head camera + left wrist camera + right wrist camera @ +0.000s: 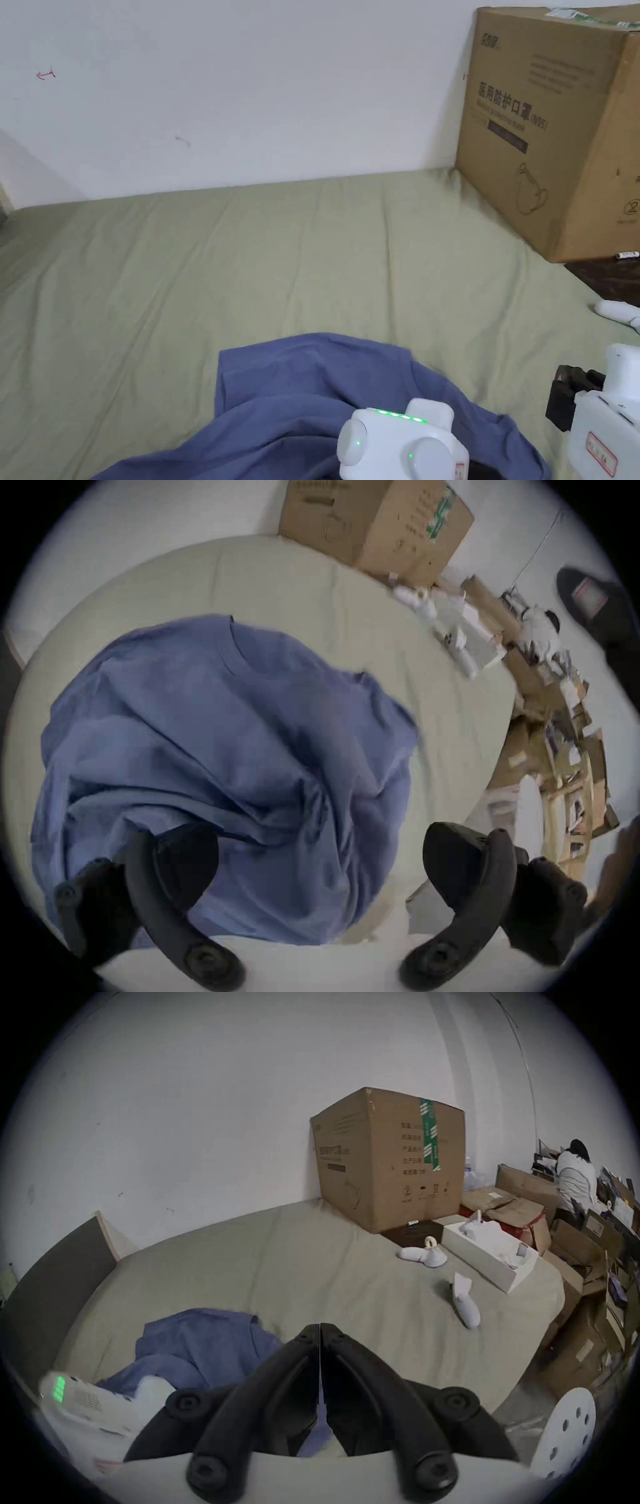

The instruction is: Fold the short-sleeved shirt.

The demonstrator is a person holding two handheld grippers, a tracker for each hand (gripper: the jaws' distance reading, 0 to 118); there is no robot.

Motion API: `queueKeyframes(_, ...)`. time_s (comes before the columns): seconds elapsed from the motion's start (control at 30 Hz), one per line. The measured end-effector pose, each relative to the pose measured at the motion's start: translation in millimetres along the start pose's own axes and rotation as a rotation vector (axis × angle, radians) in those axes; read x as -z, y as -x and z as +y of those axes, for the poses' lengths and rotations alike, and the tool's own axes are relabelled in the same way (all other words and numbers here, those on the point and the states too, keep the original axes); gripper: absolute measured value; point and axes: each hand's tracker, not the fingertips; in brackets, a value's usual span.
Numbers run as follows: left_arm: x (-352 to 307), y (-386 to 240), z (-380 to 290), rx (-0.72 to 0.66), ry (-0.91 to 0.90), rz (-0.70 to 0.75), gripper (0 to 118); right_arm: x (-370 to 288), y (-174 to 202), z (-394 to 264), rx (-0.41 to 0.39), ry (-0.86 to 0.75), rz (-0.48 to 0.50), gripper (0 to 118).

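A blue short-sleeved shirt (312, 400) lies crumpled on the olive-green sheet (281, 262), near its front edge. In the left gripper view the shirt (225, 739) is bunched in folds, with its neckline toward the far side. My left gripper (318, 861) hovers just over the shirt's near part, its jaws spread wide with nothing between them. Its white body (400, 444) covers the jaws in the head view. My right gripper (319, 1329) is to the right of the shirt (207, 1342), above the sheet, jaws pressed together and empty.
A large cardboard box (550, 125) stands at the back right against the white wall. Small white objects (422, 1257) and a white tray (491, 1265) lie on the right of the sheet. Stacked cartons and a seated person (575, 1179) are beyond the right edge.
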Motion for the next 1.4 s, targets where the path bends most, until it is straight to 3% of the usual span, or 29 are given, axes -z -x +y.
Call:
queueKeyframes(0.17,-64.3,44.8,6.5,-0.081,-0.098,0.03,109,-0.6,31.7,1.2,-0.066,0.0,0.086,3)
queueKeyframes(0.2,-74.6,56.9,2.8,-0.105,-0.114,0.044,94,0.5,37.9,0.1,-0.071,0.006,0.095,3)
queueKeyframes(0.27,-86.4,85.4,-10.4,-0.165,-0.103,0.081,9,3.4,50.8,-5.0,-0.082,0.022,0.129,3)
queueKeyframes(0.3,-92.0,98.3,-24.5,-0.189,-0.127,0.119,0,6.0,57.6,-8.3,-0.086,0.037,0.146,3)
queueKeyframes(0.5,-135.7,208.7,-72.6,-0.38,-0.138,0.29,0,26.2,98.6,-28.2,-0.173,0.127,0.222,3)
queueKeyframes(0.53,-143.9,231.4,-75.9,-0.415,-0.137,0.334,7,29.1,105.1,-30.4,-0.179,0.138,0.226,3)
queueKeyframes(0.57,-150.3,254.7,-78.1,-0.446,-0.113,0.387,34,32.3,110.3,-32.0,-0.18,0.142,0.238,3)
queueKeyframes(0.6,-152.6,273.4,-78.2,-0.467,-0.09,0.45,71,34.8,114.6,-33.0,-0.179,0.149,0.248,3)
queueKeyframes(0.63,-152.0,296.7,-84.0,-0.485,-0.082,0.509,98,37.3,119.3,-34.2,-0.183,0.16,0.257,3)
queueKeyframes(0.73,-137.8,344.7,-98.9,-0.555,-0.001,0.599,94,43.1,130.2,-40.1,-0.215,0.177,0.275,3)
queueKeyframes(0.8,-124.4,365.3,-109.8,-0.613,0.05,0.555,87,48.8,134.3,-45.9,-0.251,0.196,0.278,3)
queueKeyframes(0.83,-114.6,366.7,-114.5,-0.621,0.058,0.503,88,52.7,136.6,-48.3,-0.27,0.212,0.275,3)
queueKeyframes(0.9,-116.1,359.9,-114.4,-0.553,0.014,0.54,82,59.1,139.5,-51.8,-0.287,0.227,0.273,3)
queueKeyframes(0.97,-127.1,356.1,-111.2,-0.563,0.001,0.55,36,63.6,142.2,-53.1,-0.298,0.246,0.274,3)
queueKeyframes(1.0,-129.3,347.7,-110.2,-0.543,-0.016,0.57,6,66.7,143.4,-52.8,-0.291,0.253,0.278,3)
queueKeyframes(1.1,-139.0,349.2,-106.2,-0.51,-0.01,0.569,3,81.2,149.3,-47.1,-0.278,0.29,0.325,3)
queueKeyframes(1.27,-151.3,345.4,-104.5,-0.54,-0.041,0.528,3,143.0,181.2,-7.6,-0.343,0.389,0.46,3)
queueKeyframes(1.3,-154.3,345.4,-104.1,-0.538,-0.054,0.518,3,158.8,189.6,-0.2,-0.346,0.393,0.465,8)
queueKeyframes(1.4,-161.2,344.1,-103.6,-0.542,-0.073,0.507,3,224.4,220.6,18.2,-0.433,0.429,0.435,74)
